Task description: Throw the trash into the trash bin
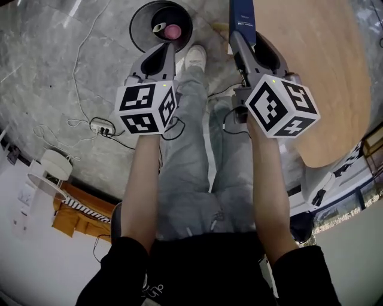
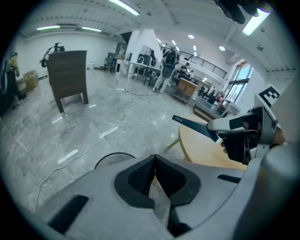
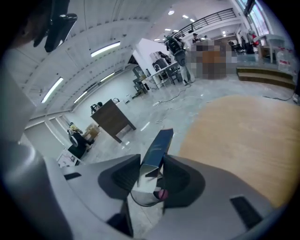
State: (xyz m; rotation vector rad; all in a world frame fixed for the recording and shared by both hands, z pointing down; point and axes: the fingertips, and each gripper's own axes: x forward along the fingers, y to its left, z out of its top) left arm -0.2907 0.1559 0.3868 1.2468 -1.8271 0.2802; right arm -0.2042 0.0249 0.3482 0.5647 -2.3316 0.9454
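Observation:
The round black trash bin (image 1: 141, 24) stands on the grey floor ahead of my feet, with a pink thing (image 1: 172, 31) and a pale scrap inside. My right gripper (image 1: 242, 37) is shut on a long dark blue box (image 1: 242, 17), held just right of the bin and beside the table's edge. In the right gripper view the blue box (image 3: 157, 146) stands up between the jaws, and the bin (image 3: 140, 199) shows below them. My left gripper (image 1: 169, 49) points at the bin's near rim, its jaws shut with nothing between them; the bin's rim (image 2: 107, 157) shows beyond them.
A round wooden table (image 1: 326, 72) fills the right side. A power strip (image 1: 103, 127) and loose cables lie on the floor at left. My legs and a white shoe (image 1: 195, 56) are below the grippers. A dark cabinet (image 2: 70, 77) stands far off.

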